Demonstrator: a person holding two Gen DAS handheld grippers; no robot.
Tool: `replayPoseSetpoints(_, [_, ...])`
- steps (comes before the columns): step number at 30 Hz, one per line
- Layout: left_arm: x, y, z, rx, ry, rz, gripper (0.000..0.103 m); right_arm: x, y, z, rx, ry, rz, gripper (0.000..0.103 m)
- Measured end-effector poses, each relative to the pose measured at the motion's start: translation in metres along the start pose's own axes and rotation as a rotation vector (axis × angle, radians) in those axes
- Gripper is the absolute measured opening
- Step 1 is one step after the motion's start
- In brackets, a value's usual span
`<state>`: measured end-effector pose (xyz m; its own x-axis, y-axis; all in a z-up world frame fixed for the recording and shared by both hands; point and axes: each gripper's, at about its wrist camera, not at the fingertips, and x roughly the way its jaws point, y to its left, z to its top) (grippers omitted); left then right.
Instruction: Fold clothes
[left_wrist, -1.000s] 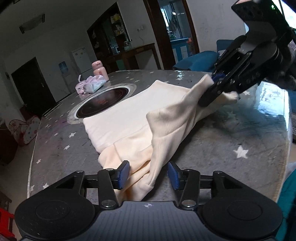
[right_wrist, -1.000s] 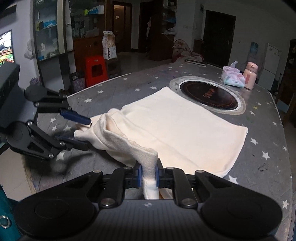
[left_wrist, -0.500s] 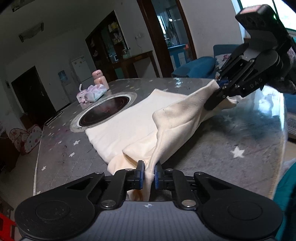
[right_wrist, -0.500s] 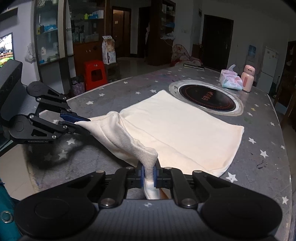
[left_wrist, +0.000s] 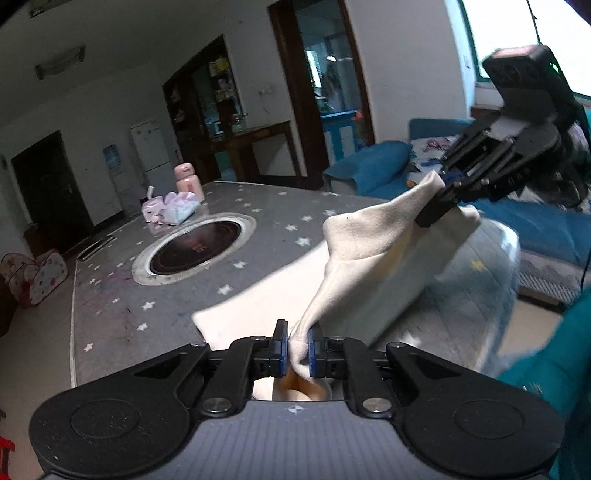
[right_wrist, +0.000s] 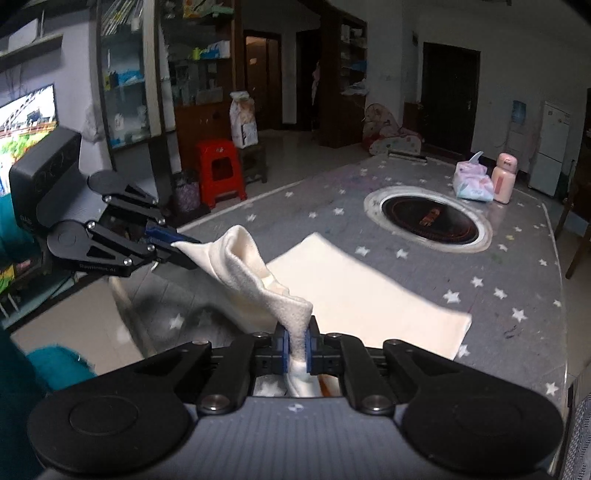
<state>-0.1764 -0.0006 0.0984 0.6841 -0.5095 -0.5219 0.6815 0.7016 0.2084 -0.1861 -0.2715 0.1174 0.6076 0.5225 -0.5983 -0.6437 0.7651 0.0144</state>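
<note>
Over the near end of the star-patterned table (right_wrist: 517, 266), we are clamping both grippers on the cream garment (right_wrist: 362, 291): left gripper (left_wrist: 294, 349) and right gripper (right_wrist: 295, 349) each pinching a near corner (fabric bunched between the pads). We are holding that edge stretched between us, while the rest is trailing flat toward the round cooktop (right_wrist: 428, 221), straight ahead of both.

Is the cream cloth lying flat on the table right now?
No. Its near edge is lifted, pinched by both tools; the rest of the cream cloth lies spread on the table.

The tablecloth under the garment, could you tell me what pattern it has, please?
The tablecloth is grey with scattered white stars, clearest in the right wrist view.
</note>
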Motion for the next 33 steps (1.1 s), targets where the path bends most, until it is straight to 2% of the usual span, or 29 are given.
replayPoseSetpoints(4, [0.028, 0.018, 0.013, -0.010, 0.003, 0.030, 0.011, 0.020, -0.023, 0.015, 0.012, -0.006, -0.030, 0.007])
replayPoseSetpoints(9, [0.072, 0.041, 0.028, 0.010, 0.053, 0.049, 0.011, 0.054, -0.060, 0.034, 0.052, 0.021, -0.046, 0.007])
replayPoseSetpoints(15, [0.142, 0.073, 0.033, -0.056, 0.130, 0.076, 0.011, 0.114, -0.106, 0.045, 0.103, 0.090, -0.086, 0.007])
replayPoseSetpoints(18, [0.174, 0.086, 0.031, -0.108, 0.168, 0.092, 0.013, 0.147, -0.125, 0.040, 0.147, 0.126, -0.109, 0.007])
replayPoseSetpoints(22, [0.198, 0.093, 0.022, -0.162, 0.189, 0.132, 0.015, 0.178, -0.145, 0.026, 0.239, 0.147, -0.143, 0.009])
replayPoseSetpoints(24, [0.206, 0.096, 0.019, -0.185, 0.198, 0.149, 0.017, 0.186, -0.152, 0.019, 0.284, 0.141, -0.163, 0.014])
replayPoseSetpoints(26, [0.209, 0.097, 0.019, -0.195, 0.200, 0.170, 0.020, 0.193, -0.160, 0.013, 0.329, 0.134, -0.185, 0.028])
replayPoseSetpoints(31, [0.205, 0.099, 0.023, -0.221, 0.186, 0.201, 0.023, 0.177, -0.171, 0.016, 0.393, 0.078, -0.266, 0.031])
replayPoseSetpoints(33, [0.201, 0.099, 0.026, -0.243, 0.172, 0.201, 0.023, 0.170, -0.168, 0.020, 0.385, 0.056, -0.258, 0.031])
